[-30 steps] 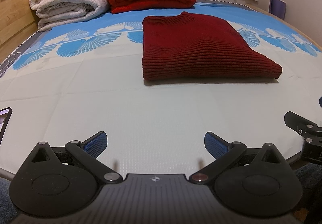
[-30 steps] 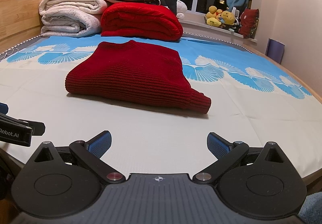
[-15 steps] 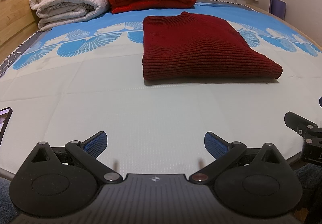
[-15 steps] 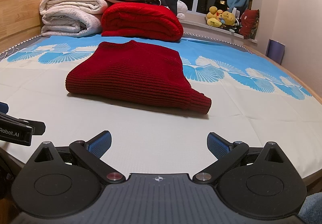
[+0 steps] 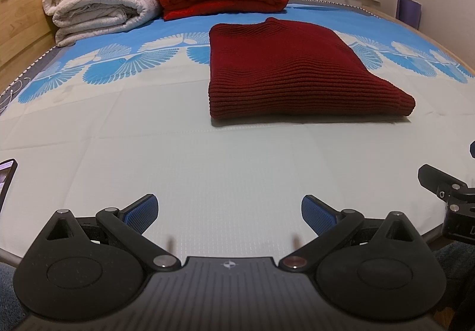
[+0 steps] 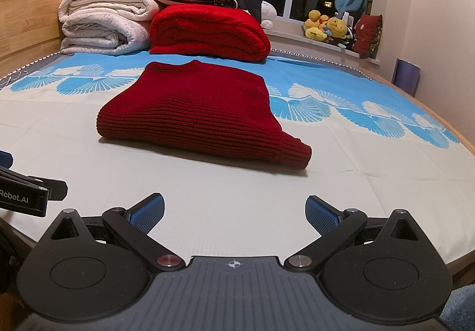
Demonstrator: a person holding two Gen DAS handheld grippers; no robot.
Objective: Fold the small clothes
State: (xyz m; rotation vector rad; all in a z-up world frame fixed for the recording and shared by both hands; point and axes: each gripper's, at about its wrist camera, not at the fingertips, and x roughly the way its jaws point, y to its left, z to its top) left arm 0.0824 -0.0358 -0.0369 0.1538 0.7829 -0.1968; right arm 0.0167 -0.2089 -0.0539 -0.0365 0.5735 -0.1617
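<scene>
A dark red knit sweater [image 5: 291, 72] lies folded into a flat rectangle on the bed sheet [image 5: 207, 167], neck end away from me; it also shows in the right wrist view [image 6: 202, 111]. My left gripper [image 5: 228, 212] is open and empty, low over the sheet near the bed's front edge, well short of the sweater. My right gripper [image 6: 234, 212] is open and empty, also near the front edge. Part of the right gripper shows at the left wrist view's right edge [image 5: 445, 191]; part of the left shows in the right wrist view [image 6: 26, 191].
A folded red blanket [image 6: 207, 31] and a stack of white quilts [image 6: 107, 25] sit at the bed's far end, by a wooden headboard [image 6: 26, 10]. Plush toys [image 6: 326, 28] line the windowsill. A phone screen [image 5: 7, 173] lies at the left.
</scene>
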